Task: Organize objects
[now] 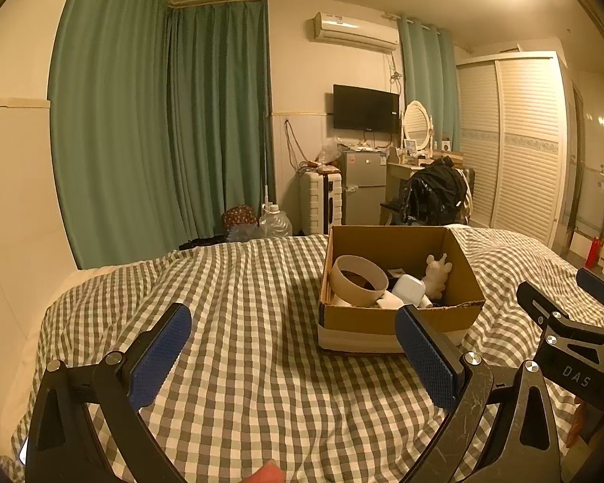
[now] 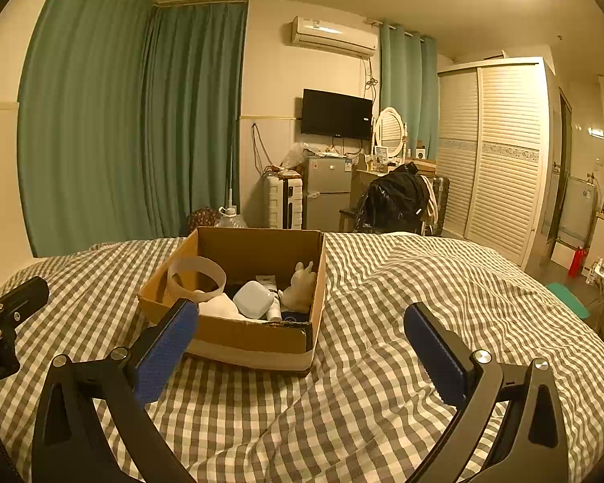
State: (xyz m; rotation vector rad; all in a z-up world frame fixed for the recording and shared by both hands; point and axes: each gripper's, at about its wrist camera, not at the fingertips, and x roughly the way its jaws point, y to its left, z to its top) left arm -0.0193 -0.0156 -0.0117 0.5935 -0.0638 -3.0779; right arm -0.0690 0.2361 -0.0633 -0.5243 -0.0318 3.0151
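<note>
Checked bed (image 2: 362, 382) w/ cardboard box (image 2: 237, 338); green curtains (image 2: 121, 120), TV (image 2: 336, 114) behind.

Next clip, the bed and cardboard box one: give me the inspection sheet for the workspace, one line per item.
Surface: bed with checked cover, rumpled.
Job's things: open cardboard box on the bed, holding a wide paper ring, white rounded case, pale plush toy, small tube.
Clutter: nothing seen loose on the cover.
Grippers: left claw open, empty; right claw open, empty, both short of the box.
Cables: wires hang on the wall by the television.
Surroundings: green curtains, fridge, louvred wardrobe.
</note>
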